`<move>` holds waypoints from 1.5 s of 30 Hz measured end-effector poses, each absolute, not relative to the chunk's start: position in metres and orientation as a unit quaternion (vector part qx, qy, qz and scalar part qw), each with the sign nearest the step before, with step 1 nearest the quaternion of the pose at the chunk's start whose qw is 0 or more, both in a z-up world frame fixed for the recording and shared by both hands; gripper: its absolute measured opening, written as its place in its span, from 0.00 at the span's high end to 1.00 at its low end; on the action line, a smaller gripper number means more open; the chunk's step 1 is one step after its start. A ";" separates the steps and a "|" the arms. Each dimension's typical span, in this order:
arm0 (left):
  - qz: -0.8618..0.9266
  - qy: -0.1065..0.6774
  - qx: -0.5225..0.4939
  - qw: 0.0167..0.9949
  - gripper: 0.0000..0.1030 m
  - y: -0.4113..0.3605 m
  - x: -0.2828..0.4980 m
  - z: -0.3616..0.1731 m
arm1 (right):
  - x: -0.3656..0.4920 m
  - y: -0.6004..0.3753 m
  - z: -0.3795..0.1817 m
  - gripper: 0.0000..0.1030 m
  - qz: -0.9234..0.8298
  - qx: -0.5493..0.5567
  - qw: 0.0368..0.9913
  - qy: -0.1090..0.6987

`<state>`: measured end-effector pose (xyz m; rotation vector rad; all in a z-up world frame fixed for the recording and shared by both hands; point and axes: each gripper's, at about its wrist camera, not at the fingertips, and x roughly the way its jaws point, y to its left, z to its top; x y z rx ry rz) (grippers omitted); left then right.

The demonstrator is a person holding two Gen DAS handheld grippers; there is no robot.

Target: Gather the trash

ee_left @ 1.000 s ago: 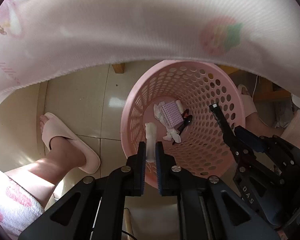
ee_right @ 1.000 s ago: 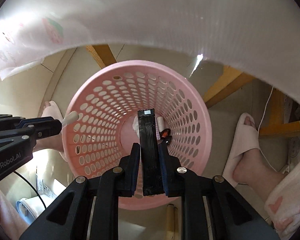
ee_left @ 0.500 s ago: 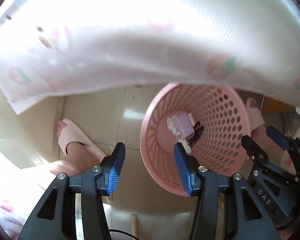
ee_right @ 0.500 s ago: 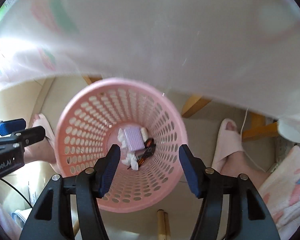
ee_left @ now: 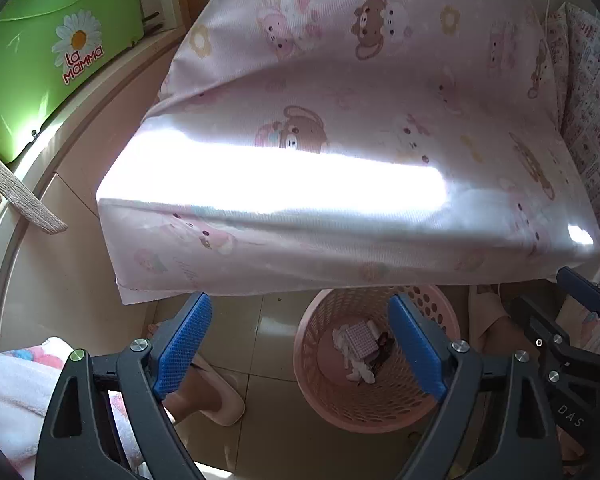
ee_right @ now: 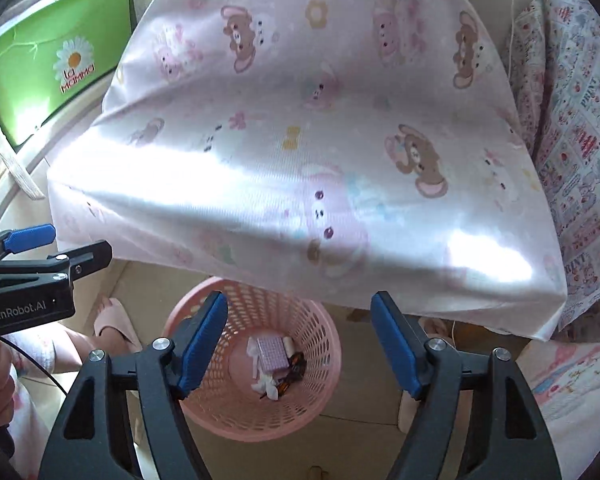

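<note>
Trash lies at the bottom of the upright pink basket, opening upward. Left gripper and right gripper above it, both spread wide, empty. Green tub reads "La Mamma".

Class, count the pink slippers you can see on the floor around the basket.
2: one slipper left of the pink basket, the other slipper right of it, partly hidden beneath the tablecloth.
</note>
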<state>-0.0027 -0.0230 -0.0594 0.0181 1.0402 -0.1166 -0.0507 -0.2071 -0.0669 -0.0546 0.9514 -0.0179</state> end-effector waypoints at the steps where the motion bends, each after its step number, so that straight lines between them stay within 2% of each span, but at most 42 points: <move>1: -0.058 0.488 0.005 0.871 0.11 -0.022 -0.003 -0.055 | -0.052 -0.208 -0.062 0.26 -0.009 -0.025 0.893 0.450; 6: -0.058 0.427 0.013 0.902 0.01 -0.022 -0.010 -0.030 | -0.058 -0.208 -0.038 0.23 -0.010 -0.034 0.911 0.410; 8: -0.053 0.407 0.007 0.912 0.01 -0.018 -0.011 -0.022 | -0.061 -0.207 -0.028 0.18 -0.009 -0.032 0.917 0.398; 12: -0.048 0.385 -0.013 0.922 0.01 -0.013 -0.019 -0.009 | -0.072 -0.209 -0.021 0.17 0.002 -0.023 0.927 0.375; 31: -0.053 0.368 0.022 0.928 0.01 -0.025 -0.029 -0.004 | -0.079 -0.214 -0.007 0.16 -0.026 -0.028 0.945 0.325; 45: -0.054 0.356 0.015 0.933 0.01 -0.023 -0.033 0.000 | -0.082 -0.208 -0.006 0.16 -0.026 -0.042 0.946 0.320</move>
